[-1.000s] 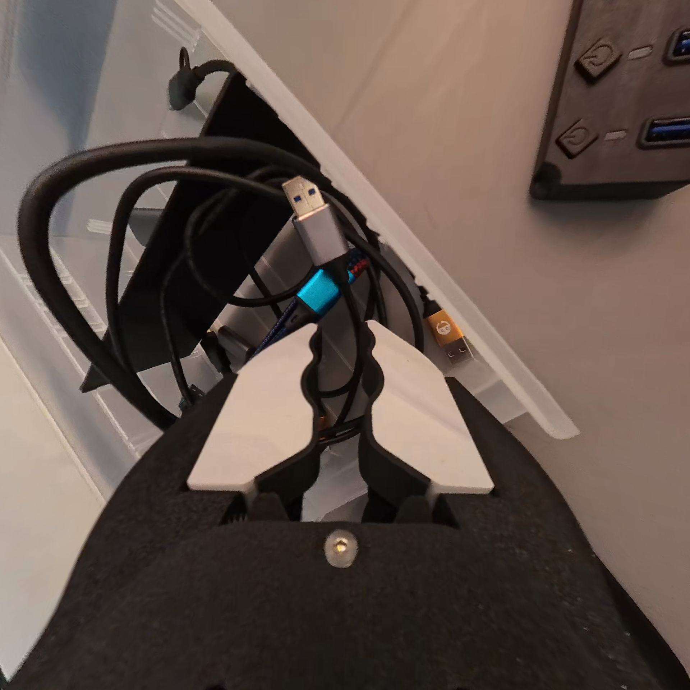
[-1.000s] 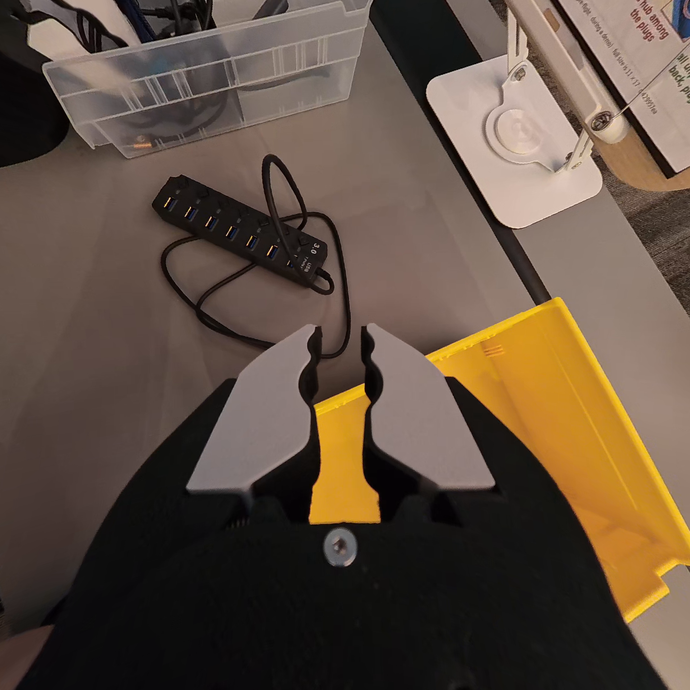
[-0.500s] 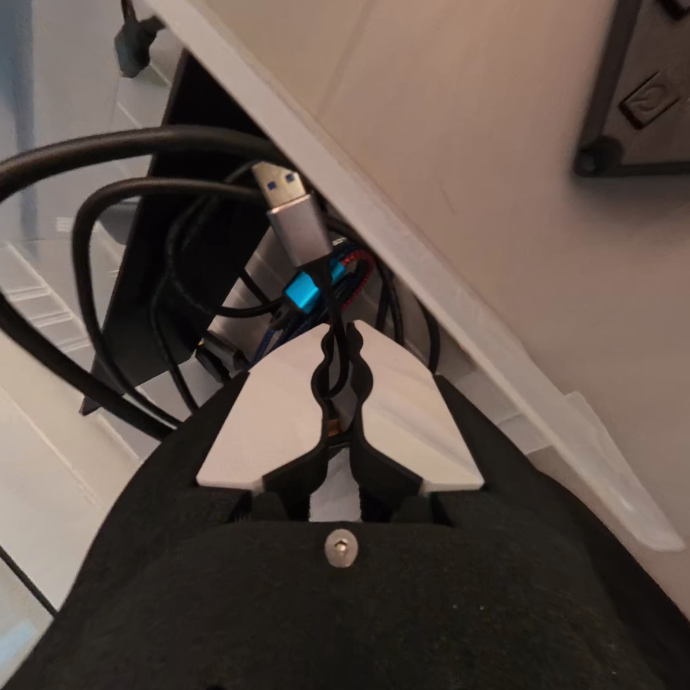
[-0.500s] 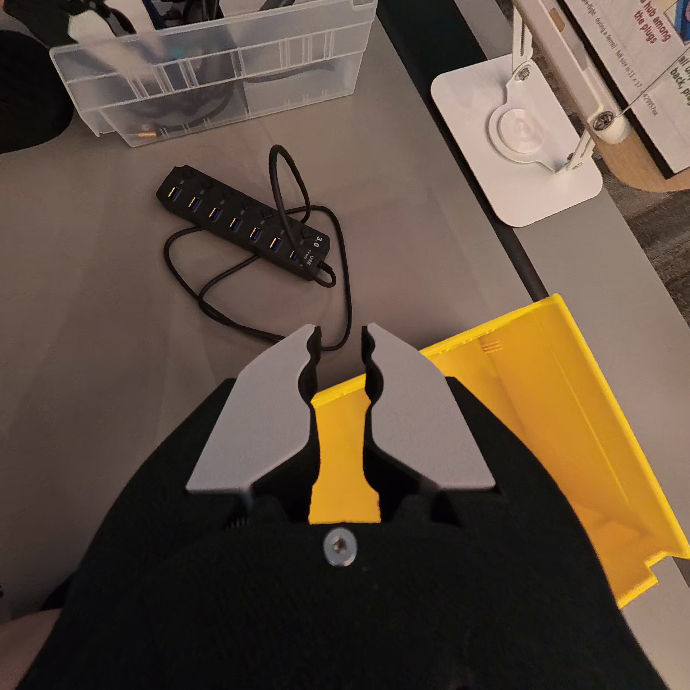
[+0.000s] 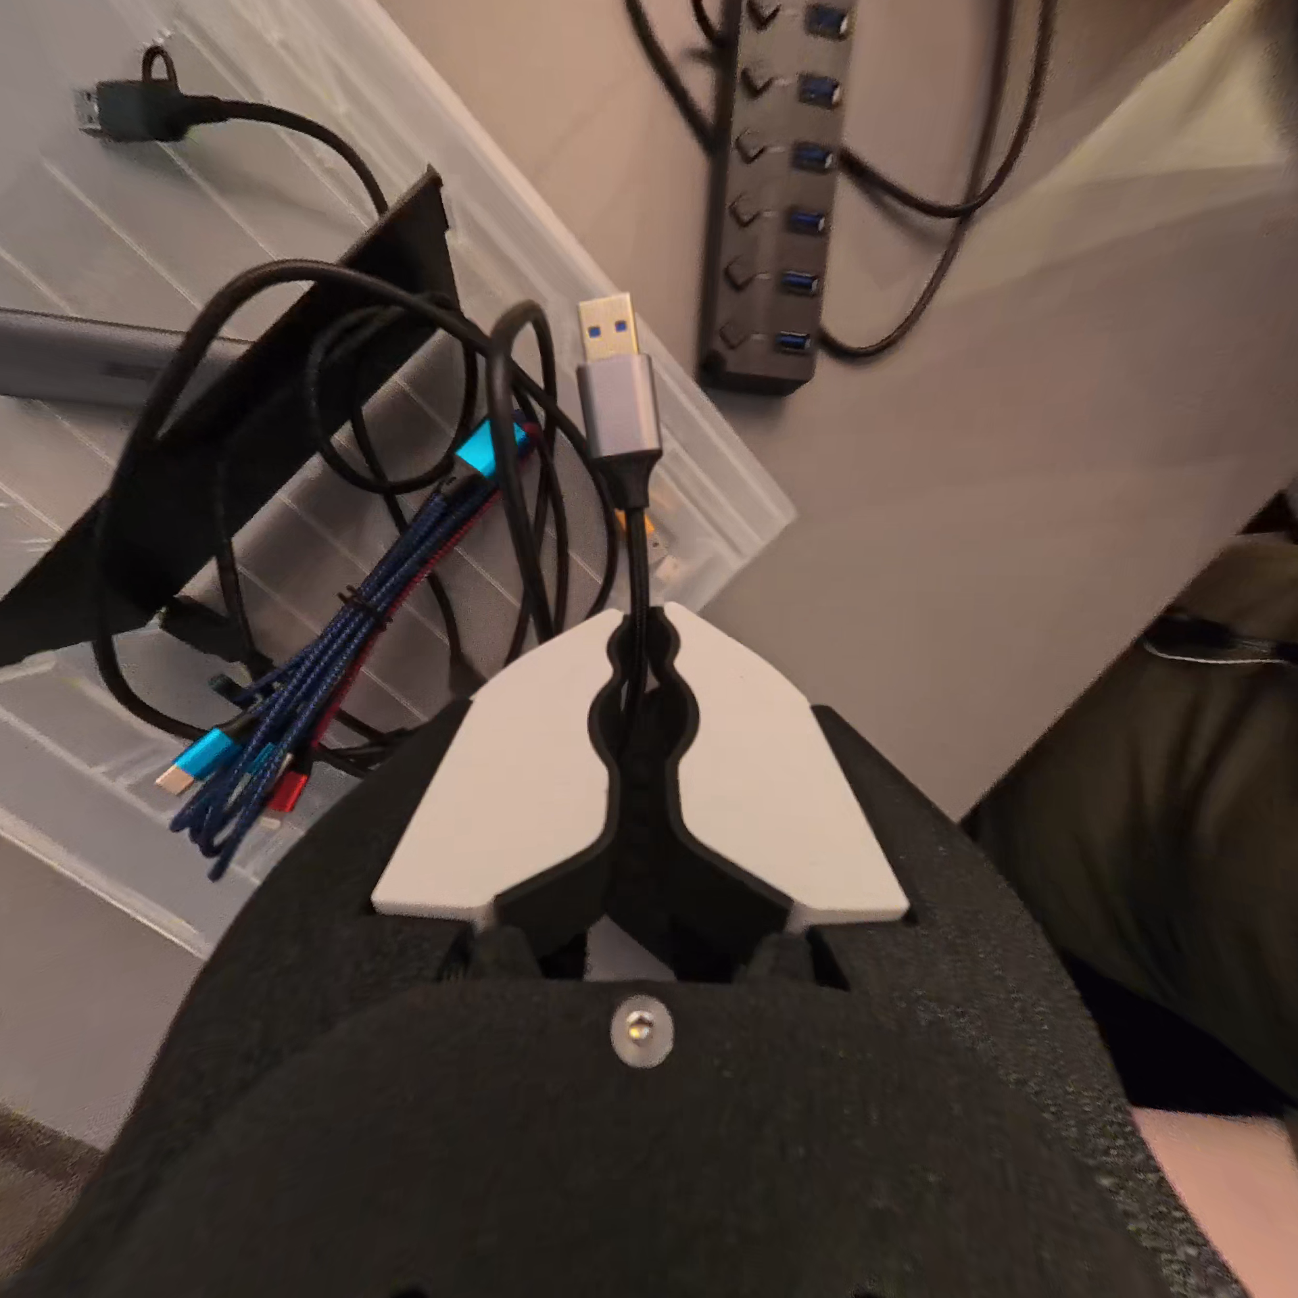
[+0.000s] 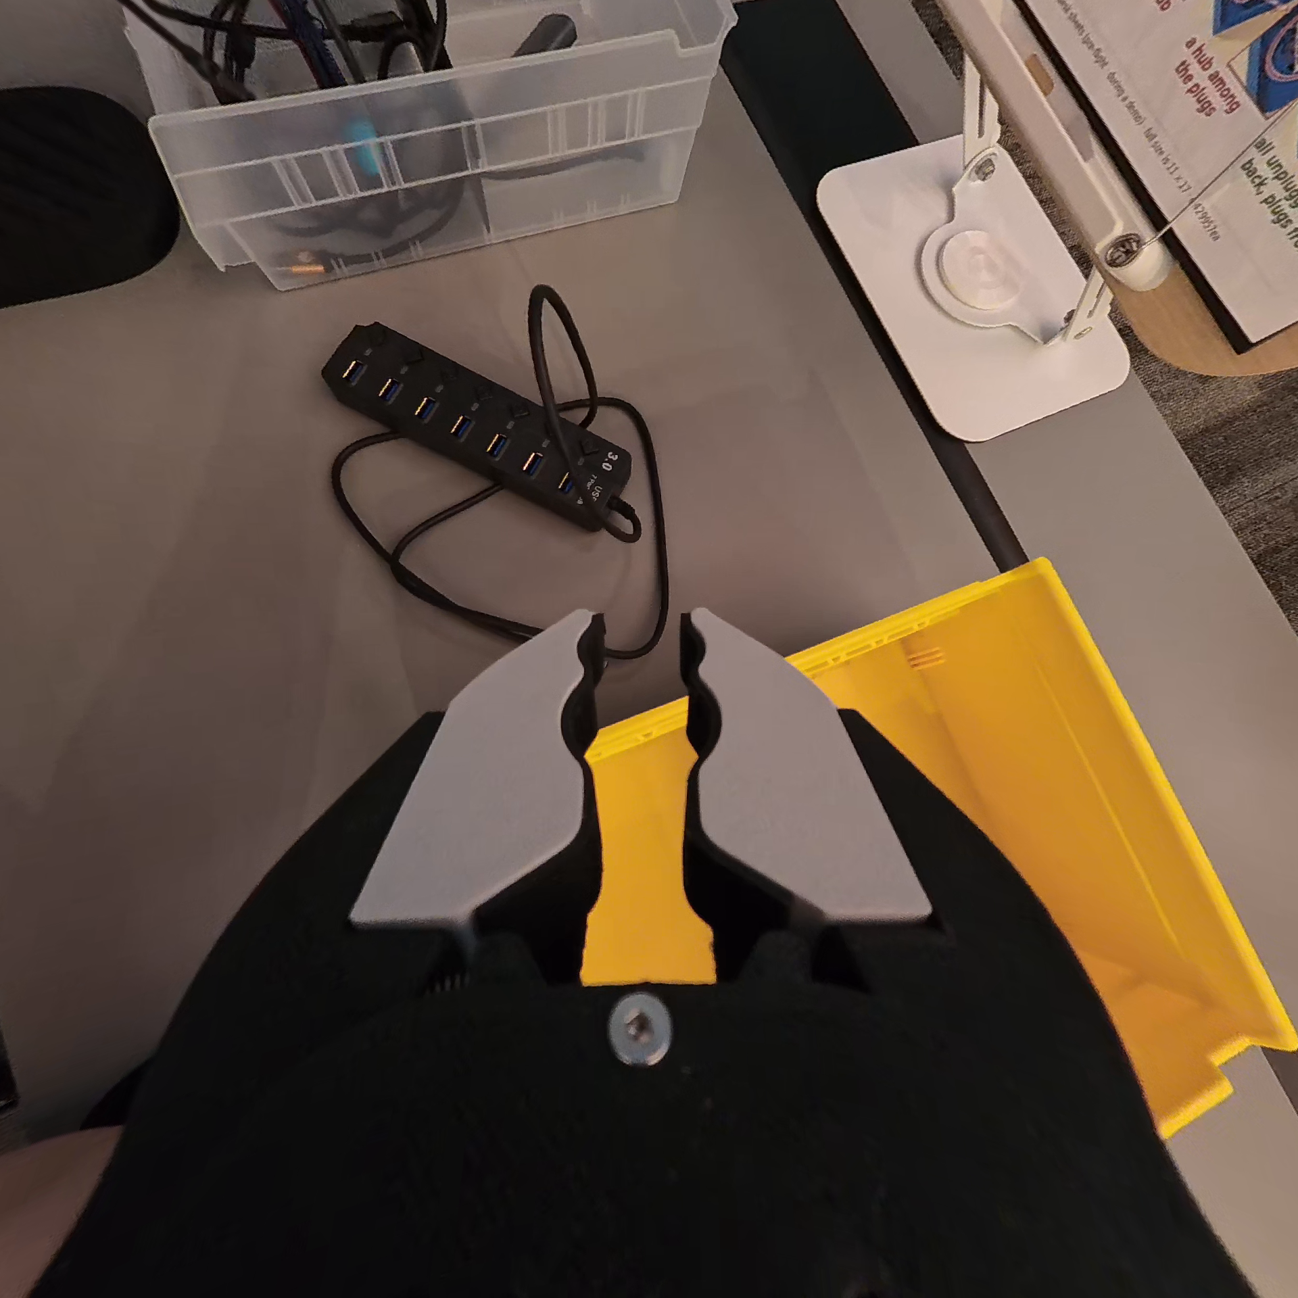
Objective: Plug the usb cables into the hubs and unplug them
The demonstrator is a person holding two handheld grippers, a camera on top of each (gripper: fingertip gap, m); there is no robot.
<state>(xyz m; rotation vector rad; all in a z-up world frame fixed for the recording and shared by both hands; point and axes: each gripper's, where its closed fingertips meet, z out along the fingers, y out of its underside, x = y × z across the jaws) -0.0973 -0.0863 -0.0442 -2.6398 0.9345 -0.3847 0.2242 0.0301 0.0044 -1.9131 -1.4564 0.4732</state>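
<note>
My left gripper [image 5: 640, 618] is shut on the black braided cable [image 5: 636, 562] of a USB cable whose grey plug [image 5: 618, 393] stands upright above the fingertips, over the clear bin [image 5: 730, 492]. A black multi-port USB hub [image 5: 769, 204] lies on the table beyond, its ports empty; it also shows in the right wrist view [image 6: 477, 428] with its own cord [image 6: 492, 562] looped around it. My right gripper [image 6: 638, 621] is open and empty, above the near corner of a yellow bin [image 6: 1018, 772].
The clear bin [image 6: 435, 154] holds more black cables [image 5: 295, 393], a bundle of blue and red braided cables [image 5: 316, 674] and a black divider [image 5: 232, 456]. A white stand base [image 6: 962, 281] sits at the table's right edge. A person's clothed leg [image 5: 1159, 808] is at right. Across from one pair of fingers to the other is roughly 35 cm. The black multi-port USB hub [image 5: 769, 204] sits 20 cm or so from the ends of my left fingers. My right wrist view [image 6: 442, 387] looks at it from another angle.
My left gripper closed on the grey plug's cable and lifted it up and away from the bin; the hub came into view. The right gripper barely moved.
</note>
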